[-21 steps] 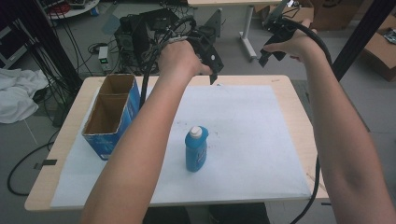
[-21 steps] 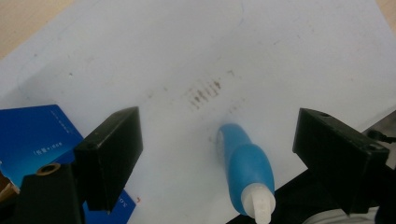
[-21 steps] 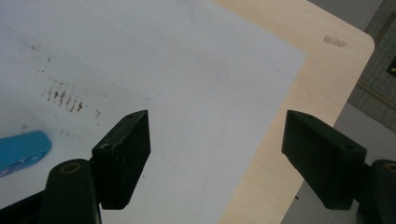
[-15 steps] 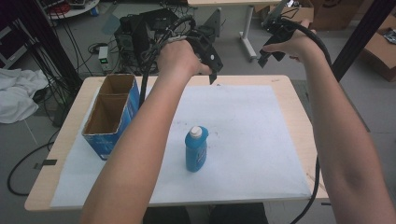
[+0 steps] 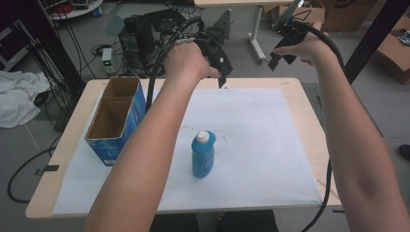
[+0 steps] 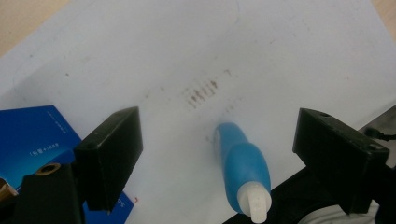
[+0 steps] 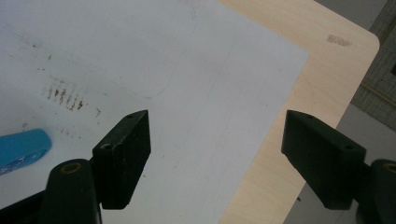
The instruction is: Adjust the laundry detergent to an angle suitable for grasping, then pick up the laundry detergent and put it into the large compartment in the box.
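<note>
Almost nothing has moved since the earlier frames: both hands hold nearly the same places above the far edge of the table, and the bottle stands where it stood.

The left gripper (image 5: 221, 72) hangs in the air over the far part of the white paper sheet (image 5: 261, 140), and its jaws stand wide apart with nothing between the pads. In the left gripper view the blue dish-soap bottle (image 6: 243, 172) appears in the gap between the two jaws, but far below them, upright on the sheet with its white cap (image 6: 254, 203) toward the camera. A corner of the blue cardboard box (image 6: 37, 135) lies behind the left jaw in that view.

The right gripper (image 5: 279, 54) is held higher and beyond the far right corner of the wooden table (image 5: 309, 111). Its jaws are also wide apart and empty; between them the right gripper view shows the edge of the sheet and bare wood.

In the high view the bottle (image 5: 203, 154) stands well below and nearer to the person than both grippers, and the open box (image 5: 116, 121) stands to its left, apart from it.
</note>
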`<state>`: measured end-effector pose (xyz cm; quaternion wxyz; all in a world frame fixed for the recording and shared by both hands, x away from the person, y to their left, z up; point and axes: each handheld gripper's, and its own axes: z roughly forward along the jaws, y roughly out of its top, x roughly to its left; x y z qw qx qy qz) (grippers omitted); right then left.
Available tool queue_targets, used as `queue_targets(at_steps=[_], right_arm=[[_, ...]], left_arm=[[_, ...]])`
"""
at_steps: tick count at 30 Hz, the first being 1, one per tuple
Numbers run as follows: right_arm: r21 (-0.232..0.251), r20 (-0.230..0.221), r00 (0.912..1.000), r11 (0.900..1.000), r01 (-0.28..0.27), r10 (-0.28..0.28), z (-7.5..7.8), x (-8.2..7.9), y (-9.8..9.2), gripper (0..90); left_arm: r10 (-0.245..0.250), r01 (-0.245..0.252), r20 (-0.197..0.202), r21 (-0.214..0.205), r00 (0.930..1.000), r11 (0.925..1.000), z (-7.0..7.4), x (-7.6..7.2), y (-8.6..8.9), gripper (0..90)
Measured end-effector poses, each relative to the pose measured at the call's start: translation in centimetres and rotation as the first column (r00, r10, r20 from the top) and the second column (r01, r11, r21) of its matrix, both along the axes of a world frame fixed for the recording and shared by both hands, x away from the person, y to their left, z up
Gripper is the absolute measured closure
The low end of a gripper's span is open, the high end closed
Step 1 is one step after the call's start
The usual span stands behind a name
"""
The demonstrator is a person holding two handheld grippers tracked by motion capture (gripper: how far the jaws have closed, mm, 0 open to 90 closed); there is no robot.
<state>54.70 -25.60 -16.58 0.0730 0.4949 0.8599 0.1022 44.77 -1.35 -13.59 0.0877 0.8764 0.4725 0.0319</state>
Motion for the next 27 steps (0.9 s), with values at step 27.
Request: queue_targets(at_steps=[27], right_arm=[[0.009,-0.003,0.9999,0.9999,-0.011,0.011,-0.08,-0.52,-0.7,23.6]], left_arm=[[0.009,-0.01,0.008,0.003,0.9999,1.0,0.33,-0.6,-0.25,16.1]])
